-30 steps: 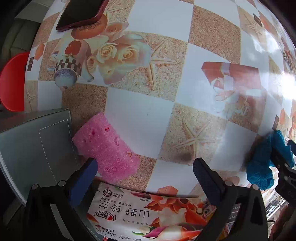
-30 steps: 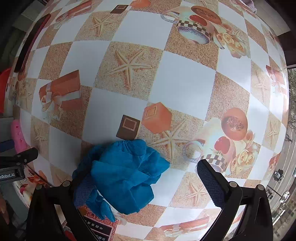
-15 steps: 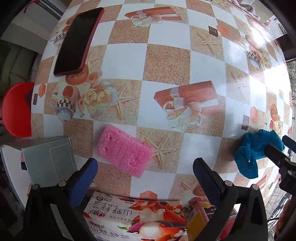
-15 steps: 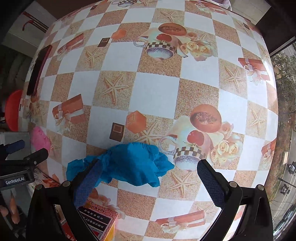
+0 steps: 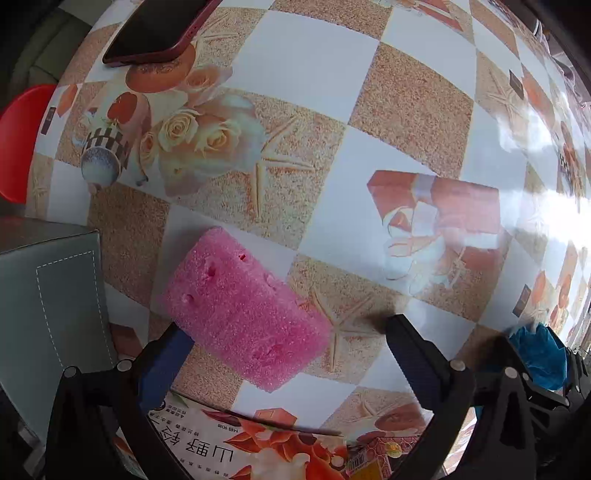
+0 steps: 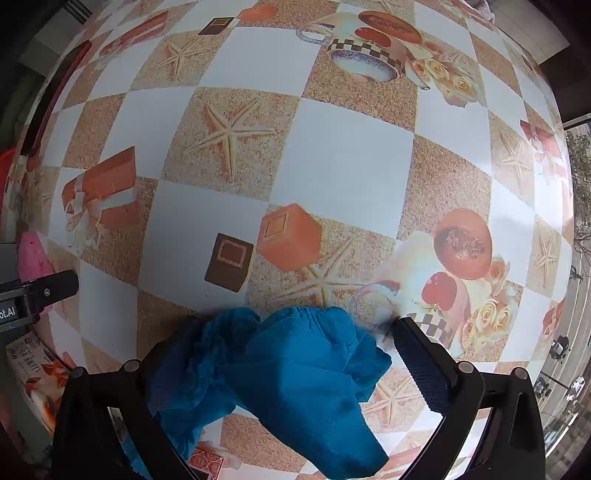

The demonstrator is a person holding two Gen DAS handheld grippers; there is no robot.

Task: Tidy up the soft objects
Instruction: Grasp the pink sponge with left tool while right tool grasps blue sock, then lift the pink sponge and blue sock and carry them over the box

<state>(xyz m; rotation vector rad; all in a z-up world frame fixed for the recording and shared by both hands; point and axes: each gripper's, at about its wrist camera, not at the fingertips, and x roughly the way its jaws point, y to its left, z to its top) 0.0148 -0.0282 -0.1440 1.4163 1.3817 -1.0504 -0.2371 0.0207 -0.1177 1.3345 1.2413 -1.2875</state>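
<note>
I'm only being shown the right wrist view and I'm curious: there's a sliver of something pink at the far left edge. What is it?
Observer: A pink sponge, a rectangular block lying flat on the table, between the left gripper's open fingers.
Operator: Anything beside it?
Observer: A grey box stands just to its left.
Operator: And that dark strip at the table's far left edge?
Observer: A phone in a dark red case, lying screen up.
Operator: Does the left camera see my blue cloth?
Observer: Only a bit of the blue cloth, at its right edge behind the right gripper.
</note>
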